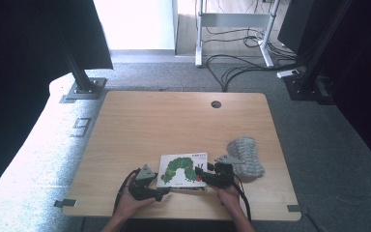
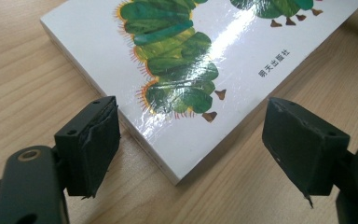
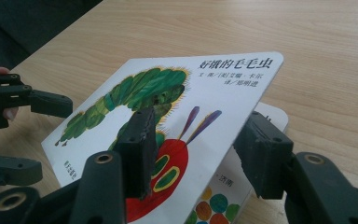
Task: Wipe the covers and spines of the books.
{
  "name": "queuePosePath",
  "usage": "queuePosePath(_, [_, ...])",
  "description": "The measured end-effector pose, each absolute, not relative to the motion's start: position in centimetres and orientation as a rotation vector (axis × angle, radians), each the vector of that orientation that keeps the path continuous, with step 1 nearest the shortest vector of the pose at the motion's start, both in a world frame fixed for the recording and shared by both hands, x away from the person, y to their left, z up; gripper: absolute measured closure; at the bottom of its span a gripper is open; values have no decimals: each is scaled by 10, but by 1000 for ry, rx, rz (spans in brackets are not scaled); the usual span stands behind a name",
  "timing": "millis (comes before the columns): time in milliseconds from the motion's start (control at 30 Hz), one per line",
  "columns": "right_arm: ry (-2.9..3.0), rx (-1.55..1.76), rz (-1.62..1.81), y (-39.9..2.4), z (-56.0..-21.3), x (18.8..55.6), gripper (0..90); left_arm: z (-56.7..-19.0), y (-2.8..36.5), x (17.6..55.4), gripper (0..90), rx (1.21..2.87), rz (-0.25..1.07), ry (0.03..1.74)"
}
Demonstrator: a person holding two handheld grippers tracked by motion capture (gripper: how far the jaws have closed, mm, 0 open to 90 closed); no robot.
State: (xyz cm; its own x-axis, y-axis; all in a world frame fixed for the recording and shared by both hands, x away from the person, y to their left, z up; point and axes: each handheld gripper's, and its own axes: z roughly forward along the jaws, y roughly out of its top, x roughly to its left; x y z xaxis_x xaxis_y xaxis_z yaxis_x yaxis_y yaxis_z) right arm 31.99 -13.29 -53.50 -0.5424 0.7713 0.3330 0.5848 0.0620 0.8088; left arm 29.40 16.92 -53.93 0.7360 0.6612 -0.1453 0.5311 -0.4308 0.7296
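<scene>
Both my grippers at the book (image 1: 182, 170), left gripper (image 1: 160, 193) wide open straddling its near corner, right gripper (image 1: 202, 175) half-closed astride the lifted cover (image 3: 177, 107), pads apparently not pressing.

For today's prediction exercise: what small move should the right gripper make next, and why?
Probably close the right gripper fully on the white caterpillar picture book's raised front cover, which sits between its jaws, not yet clearly pinched; the open left gripper waits at the book's corner.

left hand-held gripper (image 1: 160, 192): jaws wide apart, low | right hand-held gripper (image 1: 202, 175): jaws half-closed, low
</scene>
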Motion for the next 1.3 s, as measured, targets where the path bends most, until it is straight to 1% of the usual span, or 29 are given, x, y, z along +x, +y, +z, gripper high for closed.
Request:
queuePosePath(367, [2143, 1357, 1512, -134, -532, 319, 540, -539, 171, 295, 219, 2090, 259, 924])
queuePosePath(533, [2140, 1340, 1518, -133, -531, 318, 549, -538, 172, 296, 220, 2081, 252, 929])
queuePosePath(700, [2143, 1320, 1511, -133, -530, 317, 552, -541, 171, 298, 208, 2097, 216, 935])
queuePosePath(900, [2139, 1272, 1518, -132, -527, 316, 563, -540, 172, 298, 206, 2091, 220, 924])
queuePosePath(1067, [2131, 1264, 1536, -132, -526, 315, 566, -538, 174, 298, 227, 2067, 220, 925])
queuePosePath(1300, [2136, 1262, 1525, -132, -526, 315, 569, -538, 173, 300, 214, 2060, 213, 934])
